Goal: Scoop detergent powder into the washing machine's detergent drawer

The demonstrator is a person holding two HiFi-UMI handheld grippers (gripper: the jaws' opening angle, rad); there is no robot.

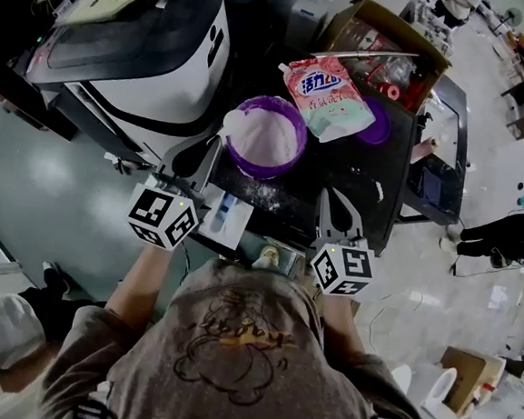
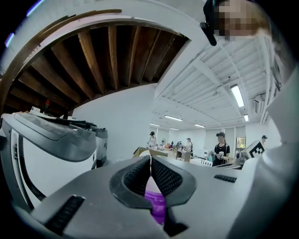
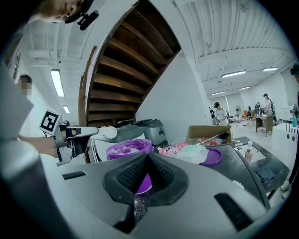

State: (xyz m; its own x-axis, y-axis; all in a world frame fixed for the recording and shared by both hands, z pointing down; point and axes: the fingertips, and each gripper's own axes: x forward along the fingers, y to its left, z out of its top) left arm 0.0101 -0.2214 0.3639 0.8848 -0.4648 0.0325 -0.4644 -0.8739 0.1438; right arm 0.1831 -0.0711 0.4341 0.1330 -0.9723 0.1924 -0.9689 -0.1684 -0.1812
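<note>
A purple tub (image 1: 264,139) full of white powder stands mid-table, also in the right gripper view as the tub (image 3: 128,148). My left gripper (image 1: 217,143) is shut on a white scoop (image 1: 232,119) whose bowl hovers at the tub's left rim; the right gripper view shows this left gripper (image 3: 88,134) and the scoop (image 3: 105,132) from the side. Its own view has the left gripper (image 2: 150,161) with jaws closed on a thin white edge. My right gripper (image 1: 329,195) is shut and empty, right of the tub; its tips (image 3: 147,157) point at it. A white drawer-like tray (image 1: 227,217) with a blue insert lies at the table's near edge.
The washing machine (image 1: 140,38) stands left of the tub. A pink detergent bag (image 1: 328,95), a purple lid (image 1: 380,125) and an open cardboard box (image 1: 385,51) sit behind on the black table (image 1: 356,180). Spilled powder dots the table. People work at far tables.
</note>
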